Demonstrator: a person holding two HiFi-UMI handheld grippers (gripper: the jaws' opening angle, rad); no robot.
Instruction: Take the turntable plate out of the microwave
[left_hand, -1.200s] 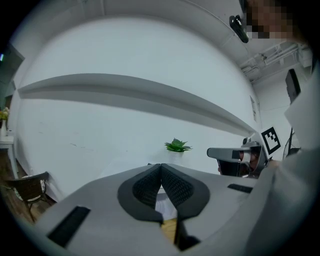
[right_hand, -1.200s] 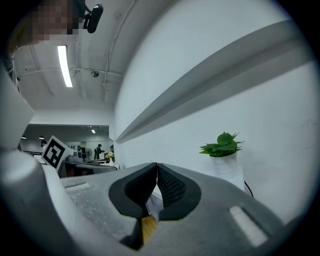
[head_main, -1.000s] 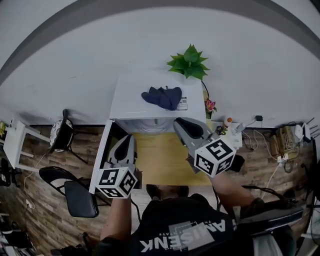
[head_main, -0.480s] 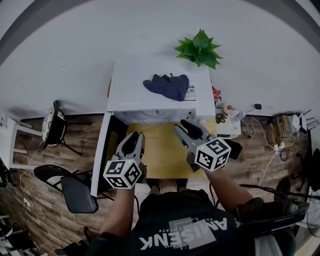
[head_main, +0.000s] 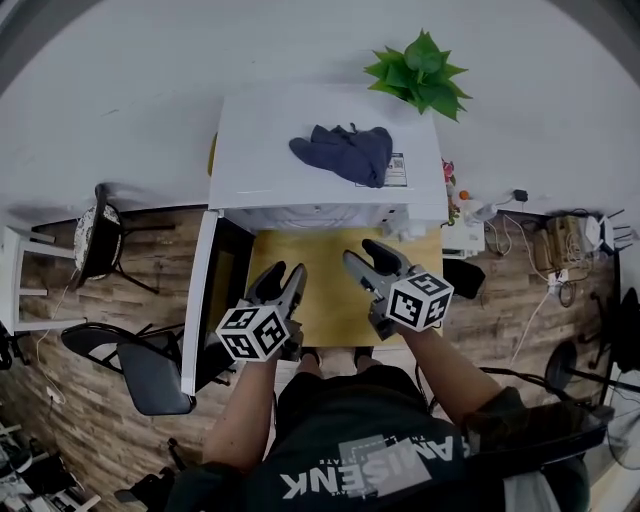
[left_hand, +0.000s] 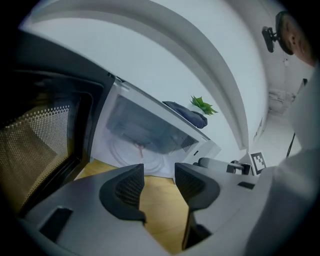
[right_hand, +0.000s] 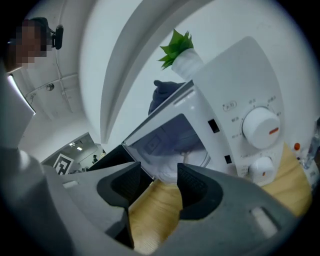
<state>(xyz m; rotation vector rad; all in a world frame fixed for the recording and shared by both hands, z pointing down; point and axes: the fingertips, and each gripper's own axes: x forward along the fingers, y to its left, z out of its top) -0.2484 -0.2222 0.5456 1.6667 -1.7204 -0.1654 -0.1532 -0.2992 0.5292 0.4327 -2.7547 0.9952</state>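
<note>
At the bottom of the head view the person's forearms reach up the frame, one claw in each hand. The left gripper (head_main: 280, 274) sits left of center and the right gripper (head_main: 365, 254) just right of center, both over the yellow wooden table (head_main: 322, 300) and short of the microwave's mouth.

In the left gripper view its two dark pads stand apart with only bare tabletop between them. The right gripper view shows the same: pads apart, nothing clamped. Both sets of jaws have just been opening.

Beyond them sits the white microwave (head_main: 258, 160). Its door (head_main: 222, 290) is swung wide open toward the left of the frame, with the mesh window filling the left side of the left gripper view.

The turntable plate (left_hand: 131, 152) lies flat on the floor of the microwave's cavity, beyond the jaws and touched by neither gripper.

In the right gripper view two white dials (right_hand: 260, 127) sit on the control panel at the right. A dark blue cloth (head_main: 345, 152) lies crumpled on the microwave's top, and a green plant (head_main: 425, 70) stands behind its upper right corner against the white wall.
</note>
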